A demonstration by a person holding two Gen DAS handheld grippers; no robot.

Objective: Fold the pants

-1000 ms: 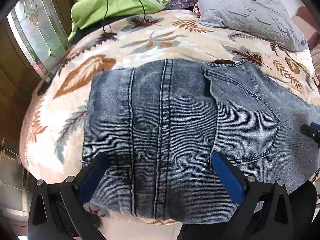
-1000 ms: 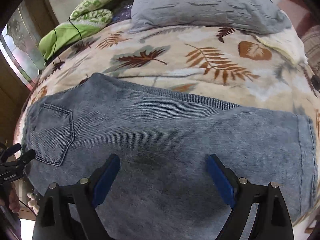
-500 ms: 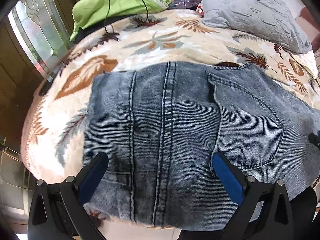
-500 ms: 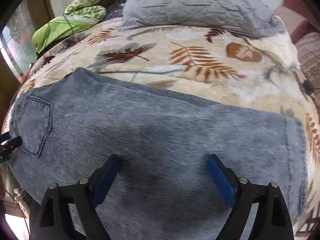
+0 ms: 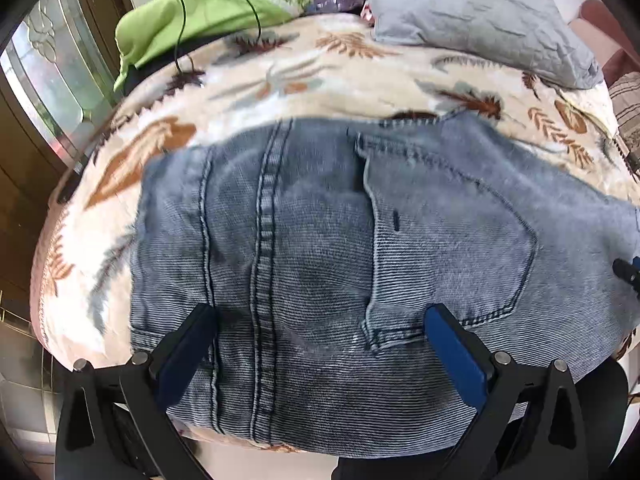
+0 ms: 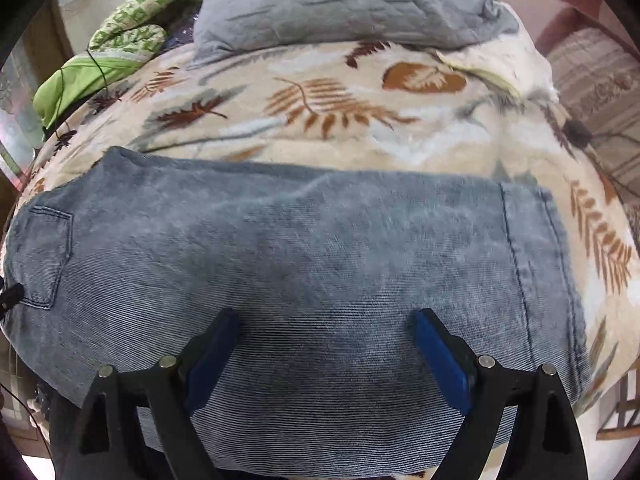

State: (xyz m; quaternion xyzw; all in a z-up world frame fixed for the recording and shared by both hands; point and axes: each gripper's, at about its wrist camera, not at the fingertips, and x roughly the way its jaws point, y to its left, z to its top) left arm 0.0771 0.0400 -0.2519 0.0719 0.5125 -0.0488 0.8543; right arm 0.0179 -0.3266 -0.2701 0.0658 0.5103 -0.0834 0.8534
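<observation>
Faded blue jeans (image 5: pixel 320 248) lie flat on a bed, folded lengthwise, back pocket (image 5: pixel 452 240) up. The waist end is in the left wrist view, the leg and hem (image 6: pixel 536 280) in the right wrist view (image 6: pixel 300 264). My left gripper (image 5: pixel 320 320) is open, jaws wide, hovering over the seat near the front edge. My right gripper (image 6: pixel 324 320) is open over the leg. Neither holds cloth. The right gripper's tip (image 5: pixel 626 272) shows at the left view's right edge.
The bed has a cream leaf-print blanket (image 6: pixel 340 112). A grey pillow (image 6: pixel 344 4) lies at the back, green cloth (image 5: pixel 192 20) with a black cable at the back left. A glass door (image 5: pixel 48 80) stands left. The bed's front edge is just below the jeans.
Both grippers have shifted to the right over the jeans, which now sit further left in both views. The jaws stay open and the jeans lie unmoved.
</observation>
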